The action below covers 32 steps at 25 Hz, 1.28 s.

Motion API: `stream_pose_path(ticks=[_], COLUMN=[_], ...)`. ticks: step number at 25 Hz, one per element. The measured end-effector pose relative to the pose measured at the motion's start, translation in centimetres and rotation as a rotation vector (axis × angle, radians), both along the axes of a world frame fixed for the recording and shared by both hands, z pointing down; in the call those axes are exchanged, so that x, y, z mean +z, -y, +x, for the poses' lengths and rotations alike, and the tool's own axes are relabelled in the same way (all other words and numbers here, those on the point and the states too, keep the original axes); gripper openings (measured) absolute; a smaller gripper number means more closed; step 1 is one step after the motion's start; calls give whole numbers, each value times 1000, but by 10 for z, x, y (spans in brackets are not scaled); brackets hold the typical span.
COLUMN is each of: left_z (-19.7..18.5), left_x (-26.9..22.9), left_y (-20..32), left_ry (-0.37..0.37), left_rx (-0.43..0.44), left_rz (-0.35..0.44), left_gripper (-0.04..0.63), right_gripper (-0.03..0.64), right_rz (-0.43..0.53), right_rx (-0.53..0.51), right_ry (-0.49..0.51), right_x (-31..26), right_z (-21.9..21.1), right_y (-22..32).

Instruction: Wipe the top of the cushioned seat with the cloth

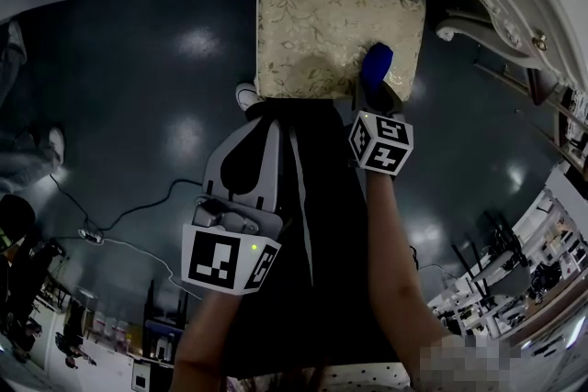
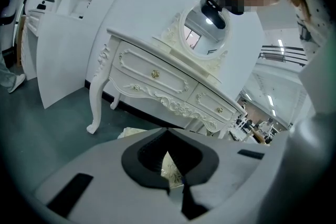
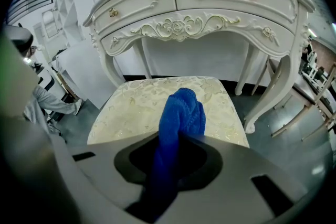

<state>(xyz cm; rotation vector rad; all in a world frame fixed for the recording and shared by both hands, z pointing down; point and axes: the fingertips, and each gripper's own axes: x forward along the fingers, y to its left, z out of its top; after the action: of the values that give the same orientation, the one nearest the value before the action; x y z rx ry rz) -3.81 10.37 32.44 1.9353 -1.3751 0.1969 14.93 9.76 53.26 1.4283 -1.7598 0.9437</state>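
Observation:
The cushioned seat point(image 1: 322, 23) is a square stool with a pale floral top; it fills the middle of the right gripper view point(image 3: 136, 105). A blue cloth point(image 3: 181, 113) sticks out from my right gripper point(image 3: 173, 147), whose jaws are shut on it. In the head view the blue cloth point(image 1: 377, 64) is over the seat's near right part; contact with the top cannot be told. My left gripper point(image 1: 261, 108) is held at the seat's near left edge, jaws shut and empty. A strip of the seat point(image 2: 170, 168) shows just past the left gripper point(image 2: 176, 186).
A white carved dressing table point(image 3: 199, 2) stands just behind the seat, its curved legs point(image 3: 262, 92) on either side. Its oval mirror point(image 2: 205, 29) shows in the left gripper view. A cable point(image 1: 119, 216) lies on the dark floor at left, near a person point(image 1: 18, 142).

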Motion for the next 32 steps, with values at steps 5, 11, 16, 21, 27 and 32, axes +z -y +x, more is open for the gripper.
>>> stream_pose_path(ticks=[5,11,16,21,27,32], left_z=[-8,-20,-28,-33,-40,-46], left_x=[-1,1,2,2,3,3], left_y=[-2,-5,-8,-8,-10,-12], left_ry=[-4,-8,-10,-13,-16,-18], left_rx=[-12,-29,-43,-53,-63,-71], left_rz=[3,3,3,4,4,3], left_gripper=[-5,-5,-5,-5,-5,-5], right_gripper=[86,86,86,86,86,86], right_rz=[-1,2,4,4,3,2], right_rx=[-10,-19,-23,-30,-45,-56], right_ry=[4,2,3,6,19,31], right_x=[-1,0,0,0,0,-1], right_z=[-12,-25,-34,-45,-61,-76], right_y=[-1,-2,-2,-1,-3,-4])
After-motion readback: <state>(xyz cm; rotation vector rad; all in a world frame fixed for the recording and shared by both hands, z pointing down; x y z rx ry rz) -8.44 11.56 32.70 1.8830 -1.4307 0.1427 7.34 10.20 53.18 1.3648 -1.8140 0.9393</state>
